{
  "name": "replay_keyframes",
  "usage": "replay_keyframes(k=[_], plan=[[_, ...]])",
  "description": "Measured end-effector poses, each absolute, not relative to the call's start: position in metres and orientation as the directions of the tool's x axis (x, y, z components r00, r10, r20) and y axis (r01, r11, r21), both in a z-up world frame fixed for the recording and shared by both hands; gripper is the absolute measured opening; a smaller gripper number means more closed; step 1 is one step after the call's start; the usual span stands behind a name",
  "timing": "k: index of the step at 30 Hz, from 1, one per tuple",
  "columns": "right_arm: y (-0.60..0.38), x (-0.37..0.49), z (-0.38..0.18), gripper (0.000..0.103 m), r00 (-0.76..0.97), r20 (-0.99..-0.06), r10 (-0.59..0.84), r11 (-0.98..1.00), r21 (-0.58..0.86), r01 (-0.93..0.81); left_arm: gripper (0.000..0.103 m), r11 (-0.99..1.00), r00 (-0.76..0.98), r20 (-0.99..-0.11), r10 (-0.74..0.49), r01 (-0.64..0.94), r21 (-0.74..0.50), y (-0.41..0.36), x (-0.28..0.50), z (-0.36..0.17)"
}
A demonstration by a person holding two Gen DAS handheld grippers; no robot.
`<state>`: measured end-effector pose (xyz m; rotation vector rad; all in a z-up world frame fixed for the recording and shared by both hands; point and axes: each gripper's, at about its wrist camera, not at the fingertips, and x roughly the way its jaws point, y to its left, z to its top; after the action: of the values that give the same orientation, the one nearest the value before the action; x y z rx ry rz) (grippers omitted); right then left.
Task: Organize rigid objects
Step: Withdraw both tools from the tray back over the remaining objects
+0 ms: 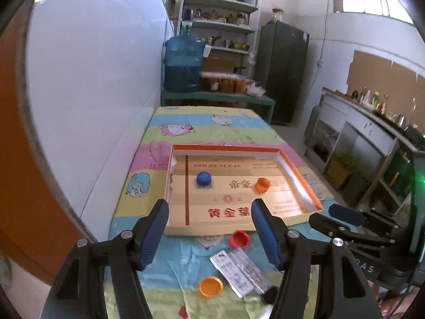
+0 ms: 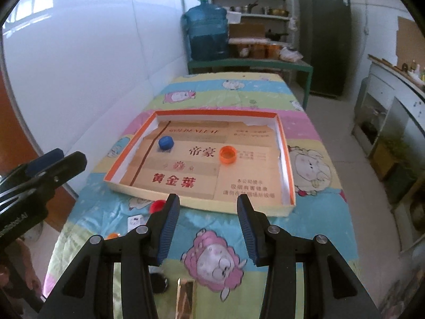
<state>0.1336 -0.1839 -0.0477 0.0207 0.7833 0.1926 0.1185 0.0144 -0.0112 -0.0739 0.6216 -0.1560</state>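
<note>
So, both grippers are empty above the table, with loose pieces left to collect.

Your left gripper (image 1: 209, 210) and right gripper (image 2: 208, 207) both stand with jaws apart and nothing between the pads. The shallow box (image 2: 289, 164) already holds a blue cap (image 2: 165, 142) and an orange cap (image 2: 228, 154), well apart. Outside it, just beside the near wall, lies the red cap (image 1: 239, 239); nearer you sit another orange lid (image 1: 210, 287), some flat packets (image 1: 236, 273) and a small dark thing I can't make out. My pick is the red cap with your left: come down over it, straddle it squarely, and close on its sides. Clear the wall before letting go, and keep the right one out of the way.
</note>
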Motion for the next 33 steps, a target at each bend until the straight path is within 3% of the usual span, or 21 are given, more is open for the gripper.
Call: replay_keyframes(k=[16,33], plan=[[-0.179,0.063,-0.031,0.046,0.716,-0.678,0.167,0.985,0.083,-0.151,0.063,0.989,0.811,-0.567,-0.146,0.101,-0.11,0.026,0.06,-0.001],[-0.154,0.009,-0.075,0.046,0.646,-0.742,0.182,0.982,0.104,-0.157,0.06,0.988,0.812,-0.563,-0.153,0.11,-0.111,0.026,0.007,-0.034]])
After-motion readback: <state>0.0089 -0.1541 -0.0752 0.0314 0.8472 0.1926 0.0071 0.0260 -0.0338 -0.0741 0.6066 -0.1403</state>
